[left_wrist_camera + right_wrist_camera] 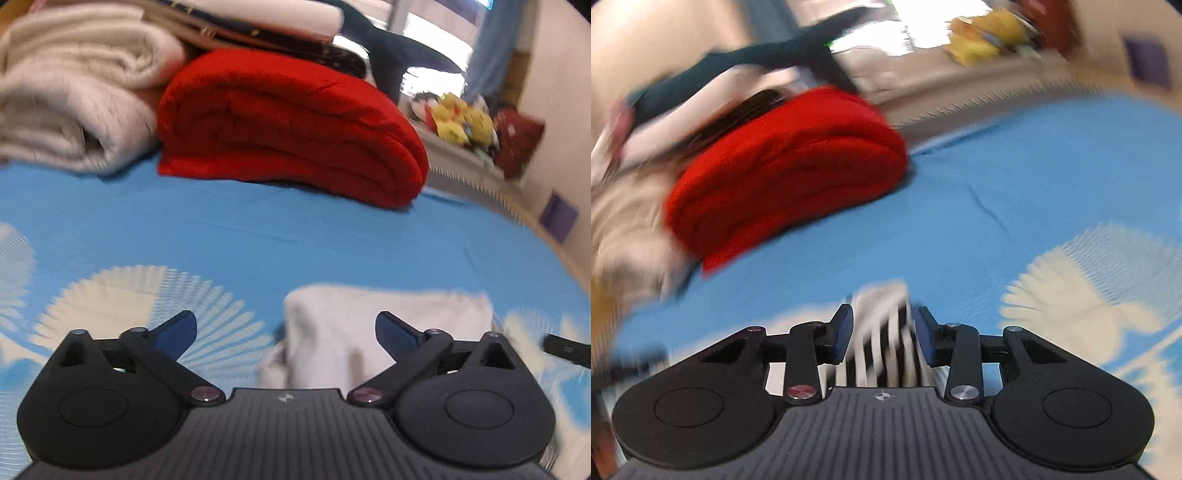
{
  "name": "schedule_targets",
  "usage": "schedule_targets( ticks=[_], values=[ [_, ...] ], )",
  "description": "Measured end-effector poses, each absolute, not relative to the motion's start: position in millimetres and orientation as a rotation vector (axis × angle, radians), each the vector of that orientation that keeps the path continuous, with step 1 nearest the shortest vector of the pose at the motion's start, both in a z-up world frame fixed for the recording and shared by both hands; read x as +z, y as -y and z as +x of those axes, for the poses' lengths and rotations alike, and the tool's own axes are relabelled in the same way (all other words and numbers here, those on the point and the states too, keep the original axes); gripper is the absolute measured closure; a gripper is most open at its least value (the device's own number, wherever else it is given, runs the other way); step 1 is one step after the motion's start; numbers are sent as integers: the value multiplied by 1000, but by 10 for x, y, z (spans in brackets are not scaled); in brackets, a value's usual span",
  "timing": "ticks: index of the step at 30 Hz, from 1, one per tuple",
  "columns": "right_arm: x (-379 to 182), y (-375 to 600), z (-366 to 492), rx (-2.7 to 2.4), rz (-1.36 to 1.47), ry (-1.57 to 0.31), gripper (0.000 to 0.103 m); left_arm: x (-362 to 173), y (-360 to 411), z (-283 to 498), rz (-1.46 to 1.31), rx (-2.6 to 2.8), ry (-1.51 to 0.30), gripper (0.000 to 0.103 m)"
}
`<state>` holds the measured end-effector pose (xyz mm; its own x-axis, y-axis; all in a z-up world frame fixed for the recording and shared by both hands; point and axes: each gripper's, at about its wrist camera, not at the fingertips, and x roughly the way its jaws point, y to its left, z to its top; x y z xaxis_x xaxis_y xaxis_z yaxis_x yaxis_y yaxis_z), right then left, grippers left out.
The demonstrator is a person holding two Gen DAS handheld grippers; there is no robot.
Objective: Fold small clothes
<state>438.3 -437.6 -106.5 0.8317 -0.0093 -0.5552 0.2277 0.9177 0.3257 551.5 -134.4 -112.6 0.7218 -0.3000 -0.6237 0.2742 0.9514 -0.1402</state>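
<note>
A small cream garment (343, 325) lies flat on the blue sheet (295, 236), just ahead of my left gripper (286, 326). That gripper stands wide open above the cloth's left part, with nothing pinched between its blue pads. In the right wrist view, a black-and-white striped garment (882, 332) fills the gap between the fingers of my right gripper (884, 330). The striped cloth also spreads out under the gripper, past both fingers. The jaws stand partly apart, and through the motion blur the pads do not appear to press on it.
A folded red blanket (288, 125) (790, 162) sits at the back of the bed beside folded cream blankets (74, 92). A dark plush toy (391, 48) lies on top behind them. Yellow soft toys (461, 118) sit on a ledge beyond the bed's edge.
</note>
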Motion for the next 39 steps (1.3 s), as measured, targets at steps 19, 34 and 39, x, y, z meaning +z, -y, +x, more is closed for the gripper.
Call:
schedule_targets(
  ticks=[19, 34, 39],
  values=[
    [-681, 3762, 2429, -201, 323, -690, 31, -643, 540, 3358, 56, -194, -786, 0],
    [-1042, 2564, 1424, -302, 202, -750, 17, -1138, 1027, 2060, 122, -186, -747, 0],
    [-1115, 2652, 1554, -306, 233, -720, 18, -1026, 1137, 2149, 155, -199, -643, 0]
  ],
)
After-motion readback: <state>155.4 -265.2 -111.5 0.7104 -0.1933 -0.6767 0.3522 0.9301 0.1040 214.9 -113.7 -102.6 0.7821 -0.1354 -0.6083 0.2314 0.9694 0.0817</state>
